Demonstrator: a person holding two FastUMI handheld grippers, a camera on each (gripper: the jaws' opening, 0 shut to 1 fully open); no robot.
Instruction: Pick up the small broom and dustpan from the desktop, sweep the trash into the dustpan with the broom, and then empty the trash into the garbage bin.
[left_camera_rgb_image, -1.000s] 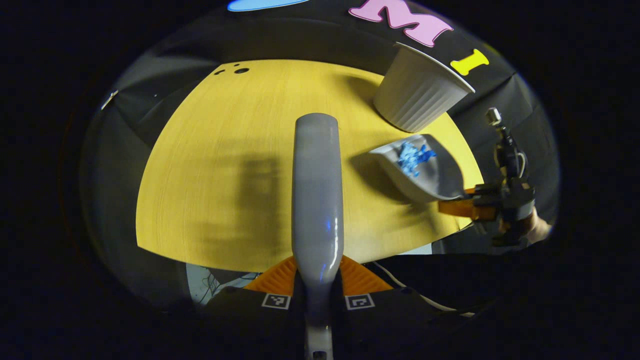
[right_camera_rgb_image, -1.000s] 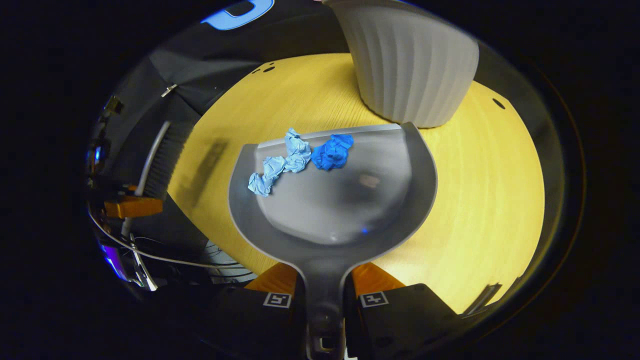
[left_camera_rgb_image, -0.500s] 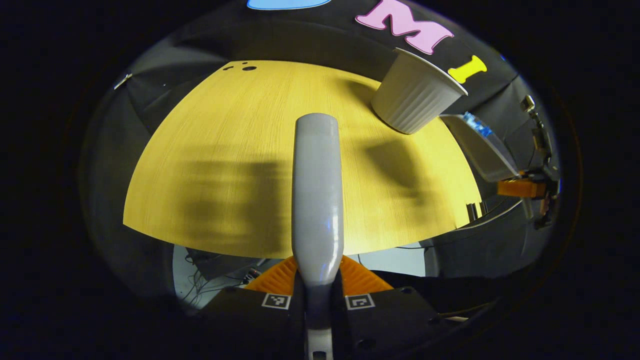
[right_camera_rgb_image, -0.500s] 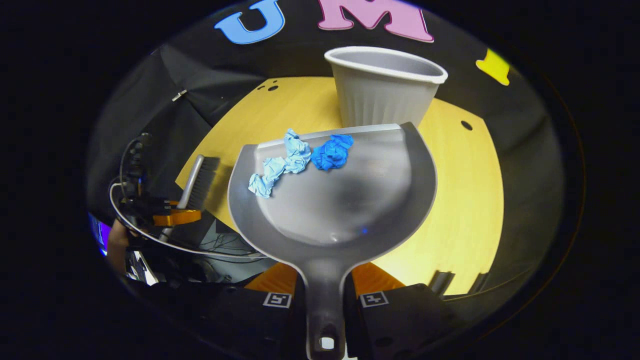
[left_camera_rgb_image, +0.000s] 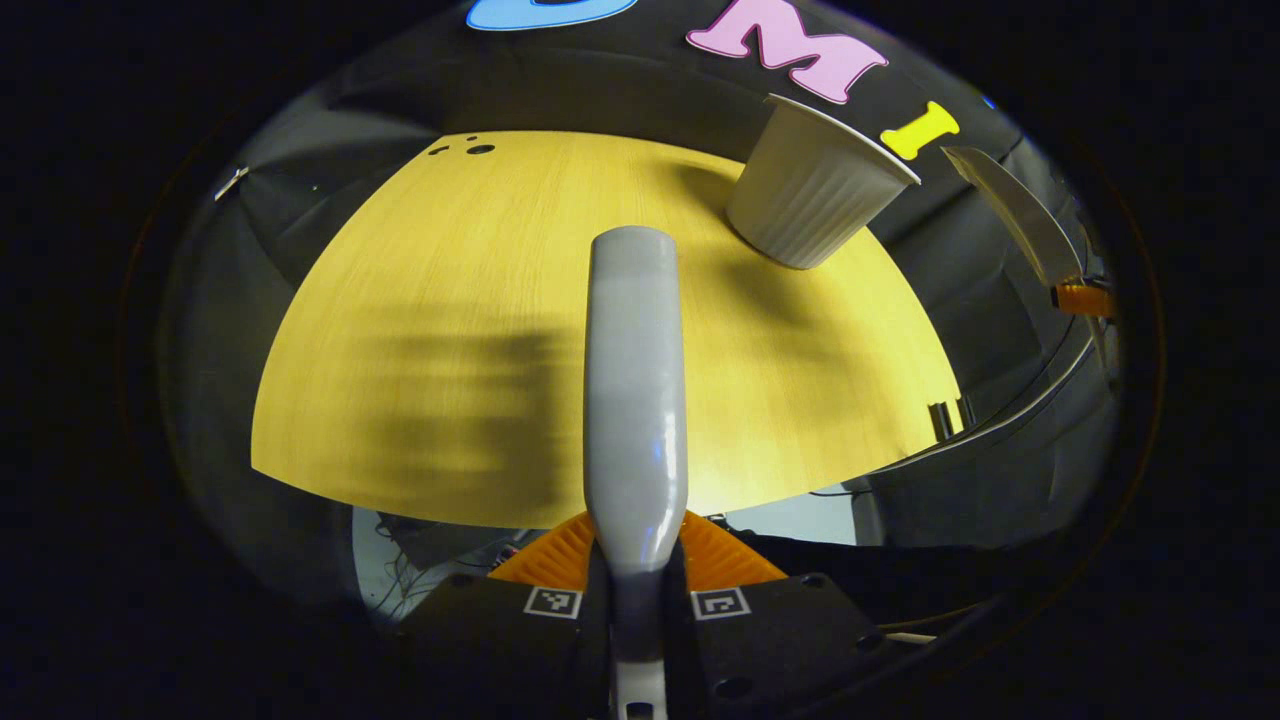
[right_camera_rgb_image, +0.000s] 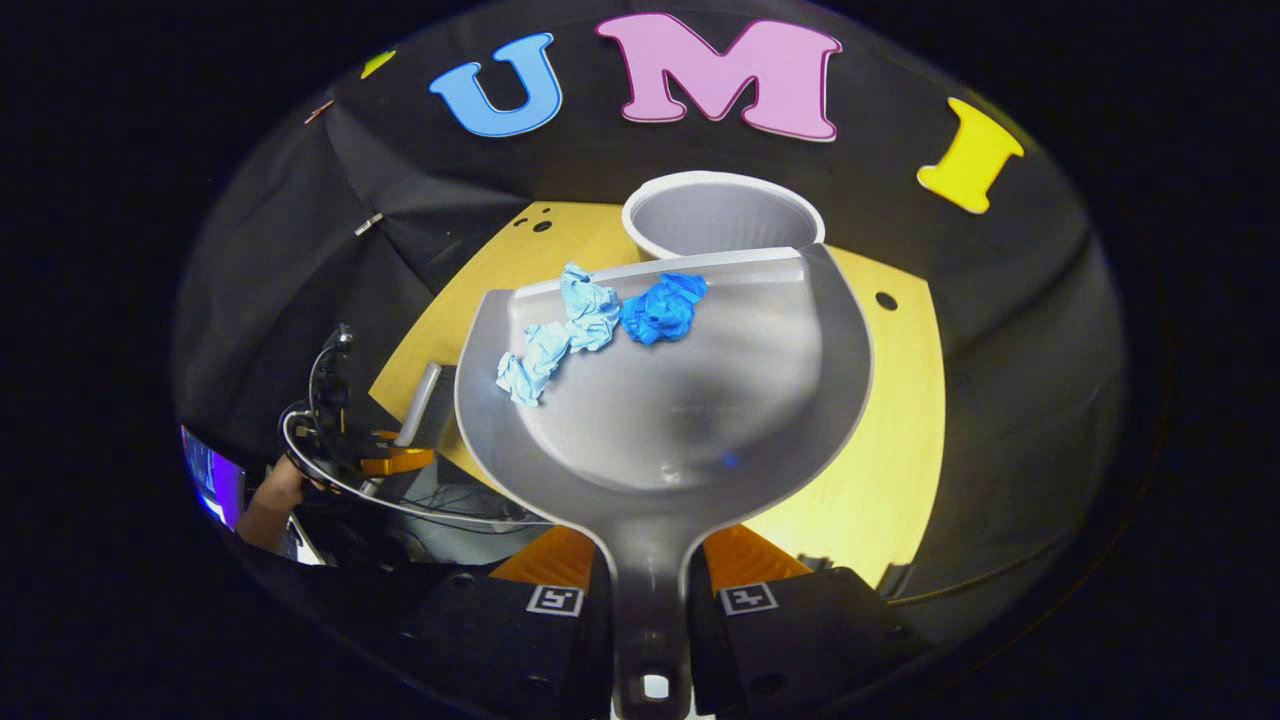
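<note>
Where dustpan (right_camera_rgb_image: 690, 400) overlaps bin (right_camera_rgb_image: 722, 215), bare desktop (left_camera_rgb_image: 480, 300) around.

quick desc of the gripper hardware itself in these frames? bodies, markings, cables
Both the left gripper and the right gripper have a dark housing with two square black-and-white fiducial tags. In the right gripper view the left gripper appears farther off, with looping cables.

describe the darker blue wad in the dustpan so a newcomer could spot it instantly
Start at the yellow wooden tabletop, then the grey plastic dustpan held above it by the right claw. At the pan's front lip, just before the white ribbed bin, lies the deep-blue crumpled paper wad. The pale-blue crumpled scraps touching its left side are lighter and strung out; it is one compact ball.
</note>
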